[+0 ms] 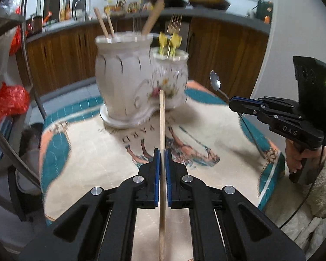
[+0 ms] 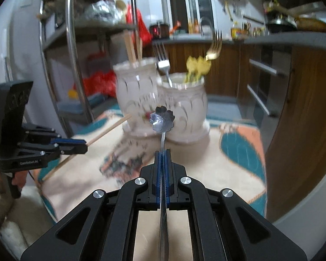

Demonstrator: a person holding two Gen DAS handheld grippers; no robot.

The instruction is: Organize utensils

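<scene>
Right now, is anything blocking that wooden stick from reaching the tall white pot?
Nothing visible does. The left hand-held gripper holds the chopstick aimed at the taller pot, with only bare tablecloth between; chopsticks already inside lean left, leaving room.

- A printed tablecloth (image 1: 80, 161), cream in the middle with teal and peach at its edges, covers the table.
- A kitchen counter (image 1: 217, 15) with wooden cupboard fronts runs behind, with blurred bottles and a dark pan (image 1: 208, 0) on it.
- Red plastic bags (image 1: 6, 100) sit by a metal rack (image 2: 71, 43).
</scene>
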